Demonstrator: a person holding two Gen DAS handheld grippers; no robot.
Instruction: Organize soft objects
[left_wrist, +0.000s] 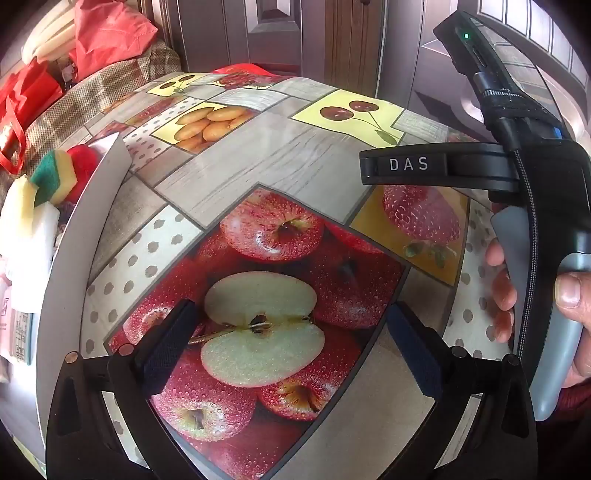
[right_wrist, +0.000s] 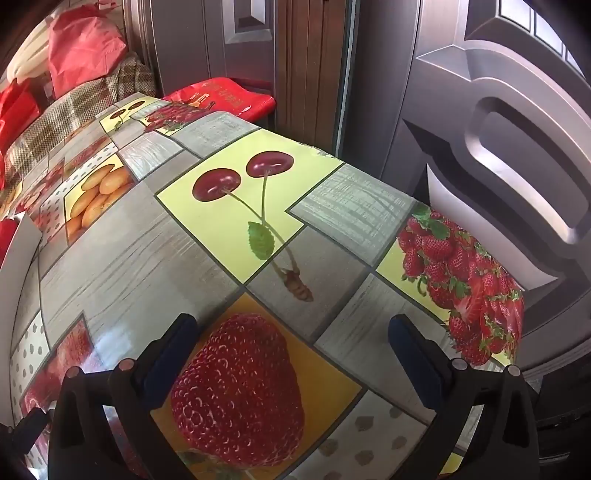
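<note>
Both my left tongs (left_wrist: 284, 341) and right tongs (right_wrist: 291, 354) gape wide and empty over the worktop (left_wrist: 280, 155), so I swing left to the white box (left_wrist: 74, 229) and pinch the green-and-yellow sponge (left_wrist: 53, 177) gently.

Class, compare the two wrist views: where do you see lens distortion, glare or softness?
Left wrist view: the tablecloth bulges barrel-like, dark corners, the white box wall curves, and the sponges at the edge look soft. Right wrist view: same bulge, a glare patch near the left claw finger, door panels bend.

left gripper (left_wrist: 291, 349) agape, right gripper (right_wrist: 291, 356) agape
</note>
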